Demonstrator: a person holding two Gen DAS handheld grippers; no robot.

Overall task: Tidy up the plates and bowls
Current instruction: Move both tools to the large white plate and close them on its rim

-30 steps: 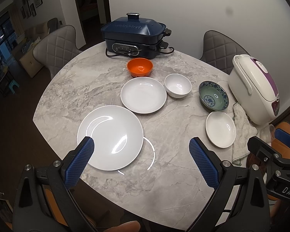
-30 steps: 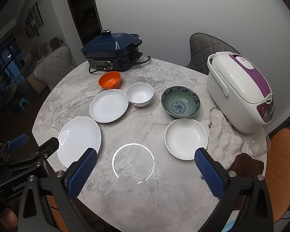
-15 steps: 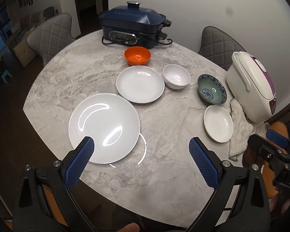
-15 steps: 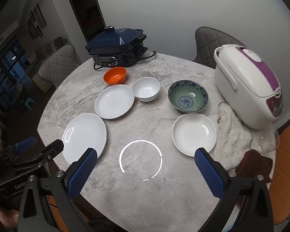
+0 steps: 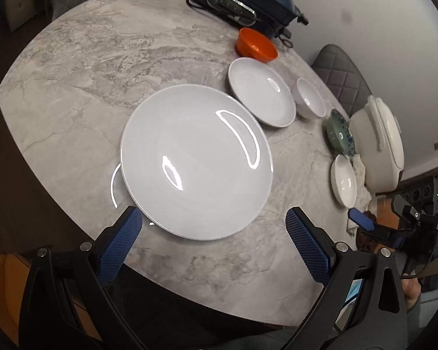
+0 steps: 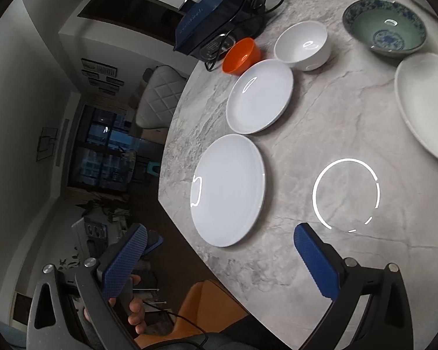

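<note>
Grey marble table carries everything. Your left gripper is spread wide, empty, hovering over the near table edge just short of the large white plate; the plate's near rim sits between the two blue pads, not touched. Your right gripper is also spread and empty; its left pad hangs off the table edge, its right pad over bare marble, the same large plate just ahead.

Left to right behind the large plate: orange bowl, medium white plate, white bowl, green-and-blue patterned bowl, small white plate. The medium plate sits near the large one with a small gap. Nothing blocks either claw.

Left view only: white rice cooker and a cloth beside the small plate, plus your right gripper at far right. Right view only: your hand on the left gripper's handle, an orange chair seat under the table edge. Dark blue electric grill shows in both.
</note>
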